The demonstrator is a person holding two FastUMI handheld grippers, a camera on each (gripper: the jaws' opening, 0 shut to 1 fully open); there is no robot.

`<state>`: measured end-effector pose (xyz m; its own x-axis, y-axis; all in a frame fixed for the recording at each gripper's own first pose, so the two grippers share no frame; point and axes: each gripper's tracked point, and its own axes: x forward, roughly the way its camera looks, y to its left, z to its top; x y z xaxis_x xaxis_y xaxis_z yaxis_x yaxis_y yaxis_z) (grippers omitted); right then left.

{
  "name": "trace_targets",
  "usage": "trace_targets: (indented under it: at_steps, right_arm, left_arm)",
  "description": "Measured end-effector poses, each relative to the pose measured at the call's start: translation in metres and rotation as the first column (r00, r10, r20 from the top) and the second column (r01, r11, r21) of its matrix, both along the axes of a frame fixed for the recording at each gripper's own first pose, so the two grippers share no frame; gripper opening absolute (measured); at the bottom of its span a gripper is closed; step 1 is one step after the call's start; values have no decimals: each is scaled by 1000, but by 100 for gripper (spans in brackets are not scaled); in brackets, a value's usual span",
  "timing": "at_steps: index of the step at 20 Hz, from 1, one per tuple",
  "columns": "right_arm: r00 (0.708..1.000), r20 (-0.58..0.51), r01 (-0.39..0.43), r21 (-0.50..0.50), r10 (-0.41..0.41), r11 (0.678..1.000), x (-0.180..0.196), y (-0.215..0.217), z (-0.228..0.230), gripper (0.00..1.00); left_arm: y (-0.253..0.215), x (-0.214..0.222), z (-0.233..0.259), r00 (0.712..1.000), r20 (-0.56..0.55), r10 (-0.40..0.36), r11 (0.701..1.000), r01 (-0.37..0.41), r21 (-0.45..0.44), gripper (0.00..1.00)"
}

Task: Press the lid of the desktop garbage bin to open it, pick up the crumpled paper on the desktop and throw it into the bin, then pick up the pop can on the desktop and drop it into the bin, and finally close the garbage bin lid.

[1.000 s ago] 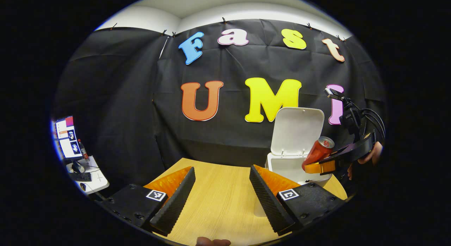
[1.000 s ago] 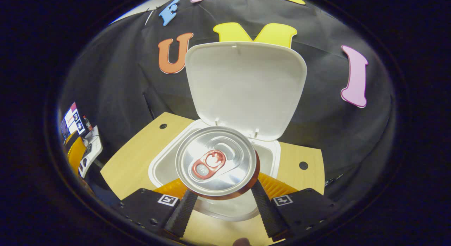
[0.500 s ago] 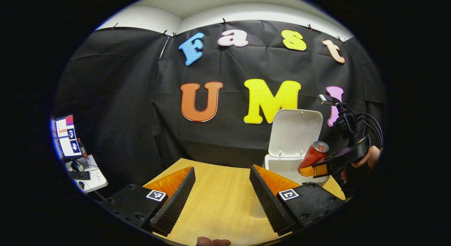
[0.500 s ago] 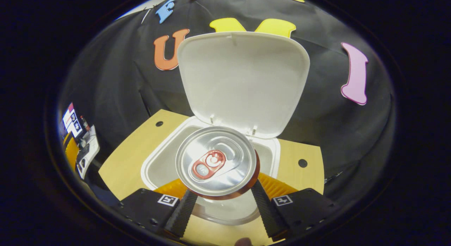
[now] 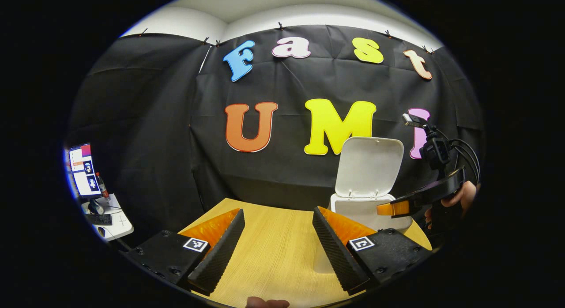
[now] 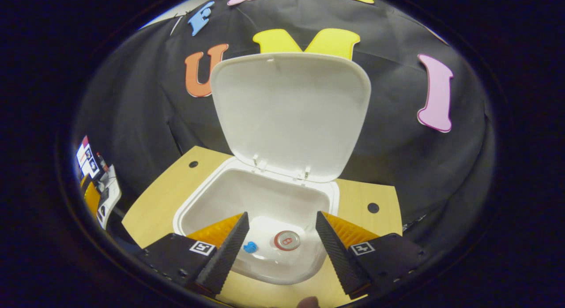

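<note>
Pop can lies at the bottom of the white garbage bin, its silver top and red tab facing up, with a small blue scrap just beside it on the bin floor. In the right gripper view, the right gripper hangs above the bin's mouth with its 2 fingers spread wide and nothing between them. The lid stands upright on its rear hinges, fully open, against the black cloth wall. In the left gripper view, the left gripper is held low over the wooden table, its 2 fingers also parted and empty. Farther off in that view, the bin sits at the table's far right, and the right gripper, held by a hand, reaches over its open top. A monitor glows on a side desk at far left.
</note>
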<state>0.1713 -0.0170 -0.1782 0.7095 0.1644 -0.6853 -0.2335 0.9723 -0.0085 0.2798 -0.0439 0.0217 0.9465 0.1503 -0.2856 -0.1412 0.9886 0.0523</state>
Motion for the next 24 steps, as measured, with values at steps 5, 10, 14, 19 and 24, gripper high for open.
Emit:
trace_targets:
  at_steps: [5, 10, 14, 19, 24]
  right_arm:
    - [990, 115, 87, -5, -86, 996, 1, -29, 35, 96]
    - [966, 202, 156, 30, -159, 987, -6, -35, 79, 96]
    - [936, 288, 200, 36, -201, 979, -4, -36, 123, 96]
    - [914, 328, 225, 79, -239, 971, 14, -24, 159, 96]
    - [900, 380, 194, 92, -214, 977, 47, 3, 184, 95]
  left_arm:
    - [-19, 8, -1, 999, 2, -54, 998, 54, -20, 100]
    - [-41, 10, -1, 992, 8, -129, 990, 129, -52, 100]
    - [-55, 10, 3, 984, 27, -177, 982, 178, -63, 100]
    - [-56, 8, 10, 979, 45, -197, 978, 200, -59, 100]
    - [-42, 6, 16, 984, 57, -168, 984, 171, -45, 100]
